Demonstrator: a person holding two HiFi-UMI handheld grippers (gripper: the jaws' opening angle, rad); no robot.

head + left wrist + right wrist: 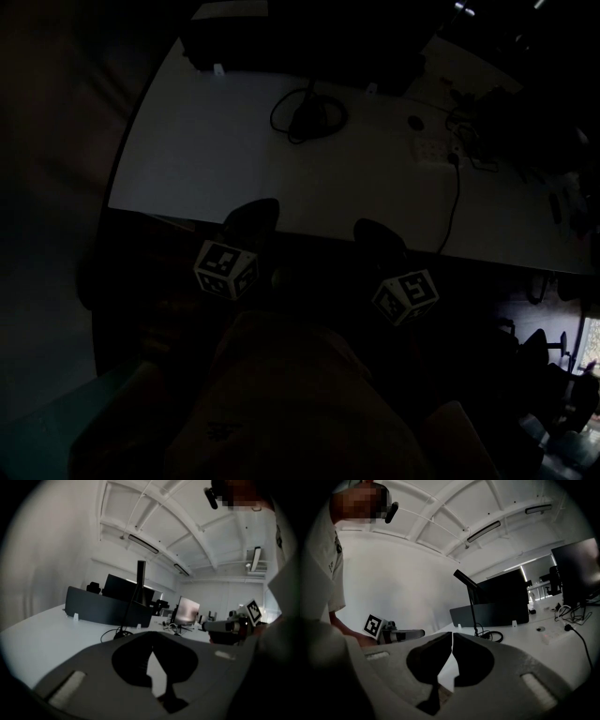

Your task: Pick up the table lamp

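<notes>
Reaching ahead across table point(206, 150) with left gripper point(253, 214) and right gripper point(377, 234), both sets of jaws pressed together, nothing between them. Lamp point(309, 114) at upper middle of head view, standing on table, base ringed by coiled cord point(277, 120). Well apart from both grippers, touching neither. Seen just upper left of jaw tips in left gripper view point(139, 585), upper right of tips in right gripper view point(474, 609). Long axis upright along thin stem, head slanting at top; likely calls for opened jaws closing on stem from the side. Slightly nearer left gripper, judging by head view. No brand or readable writing anywhere; only square markers on 2 cubes point(225, 269).
</notes>
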